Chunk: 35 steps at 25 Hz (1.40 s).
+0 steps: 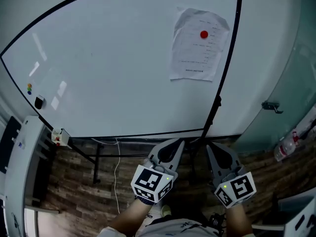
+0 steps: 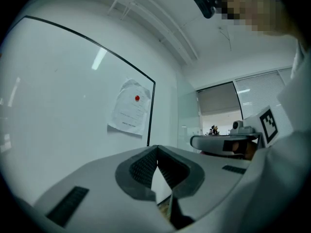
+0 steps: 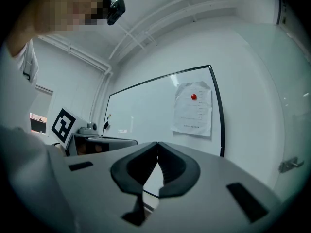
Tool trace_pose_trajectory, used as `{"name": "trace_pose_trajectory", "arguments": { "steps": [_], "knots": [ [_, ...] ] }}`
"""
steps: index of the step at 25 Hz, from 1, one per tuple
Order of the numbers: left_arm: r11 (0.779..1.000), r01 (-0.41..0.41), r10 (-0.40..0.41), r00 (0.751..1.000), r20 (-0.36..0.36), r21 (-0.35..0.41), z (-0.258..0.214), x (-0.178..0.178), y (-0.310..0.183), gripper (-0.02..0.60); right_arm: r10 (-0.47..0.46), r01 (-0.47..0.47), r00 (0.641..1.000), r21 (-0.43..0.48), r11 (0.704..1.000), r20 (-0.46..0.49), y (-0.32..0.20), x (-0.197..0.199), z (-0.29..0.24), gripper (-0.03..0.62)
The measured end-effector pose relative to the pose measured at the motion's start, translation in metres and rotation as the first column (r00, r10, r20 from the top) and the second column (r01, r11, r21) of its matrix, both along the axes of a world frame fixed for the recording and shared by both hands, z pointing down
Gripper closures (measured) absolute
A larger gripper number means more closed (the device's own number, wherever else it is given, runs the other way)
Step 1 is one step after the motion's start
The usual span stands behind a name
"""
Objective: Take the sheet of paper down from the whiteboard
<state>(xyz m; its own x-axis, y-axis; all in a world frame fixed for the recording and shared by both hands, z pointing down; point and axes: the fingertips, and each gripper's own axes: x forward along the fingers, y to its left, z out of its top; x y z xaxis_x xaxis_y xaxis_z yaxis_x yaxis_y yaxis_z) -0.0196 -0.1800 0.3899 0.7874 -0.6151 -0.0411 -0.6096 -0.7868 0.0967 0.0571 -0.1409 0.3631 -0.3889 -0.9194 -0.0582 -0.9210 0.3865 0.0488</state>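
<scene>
In front of the whiteboard (image 1: pixel 113 68), both my claws are empty.
My left claw (image 1: pixel 178 143) and right claw (image 1: pixel 209 147) sit low, side by side below the board's bottom edge. Each has its 2 jaws pressed tip to tip on nothing. The sheet of paper (image 1: pixel 196 46) hangs near the board's upper right corner under 1 red magnet (image 1: pixel 204 34), well apart from both claws.

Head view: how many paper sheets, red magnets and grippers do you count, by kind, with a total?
Sheet of paper: 1
Red magnet: 1
Grippers: 2 (left gripper, right gripper)
Total: 4
</scene>
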Motion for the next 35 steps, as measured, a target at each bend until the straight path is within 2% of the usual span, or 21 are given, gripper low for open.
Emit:
{"name": "trace_pose_trajectory", "arguments": {
  "steps": [6,10,14,21,24,26,31,35],
  "knots": [
    [1.0,0.021,-0.021,1.0,0.018,0.012,-0.001,0.017,-0.051,0.568,0.0,0.001,1.0,0.05,0.999,-0.021,-0.056,0.019,-0.014,0.58],
    [0.997,0.071,-0.074,0.996,0.048,0.043,-0.013,0.024,-0.087,0.568,-0.045,0.046,0.999,0.082,0.996,-0.008,-0.099,0.031,-0.023,0.58],
    [0.985,0.136,-0.143,0.988,0.064,0.11,-0.042,0.036,-0.126,0.568,-0.093,0.096,0.995,0.142,0.985,-0.028,-0.141,0.049,-0.05,0.58],
    [0.946,0.248,-0.263,0.964,0.048,0.208,-0.088,0.05,-0.178,0.568,-0.166,0.184,0.982,0.243,0.952,-0.093,-0.197,0.065,-0.097,0.58],
    [0.918,0.288,-0.311,0.949,0.045,0.272,-0.115,0.047,-0.192,0.568,-0.169,0.192,0.98,0.262,0.946,-0.108,-0.213,0.066,-0.112,0.58],
    [0.898,0.31,-0.338,0.94,0.038,0.313,-0.136,0.041,-0.202,0.568,-0.157,0.189,0.979,0.281,0.941,-0.132,-0.22,0.065,-0.124,0.579],
    [0.862,0.326,-0.358,0.934,0.01,0.387,-0.186,0.029,-0.224,0.566,-0.077,0.14,0.978,0.341,0.93,-0.192,-0.233,0.063,-0.153,0.577],
    [0.849,0.318,-0.35,0.937,-0.003,0.422,-0.212,0.03,-0.236,0.565,-0.026,0.106,0.975,0.361,0.927,-0.221,-0.241,0.063,-0.164,0.577]
  ]
}}
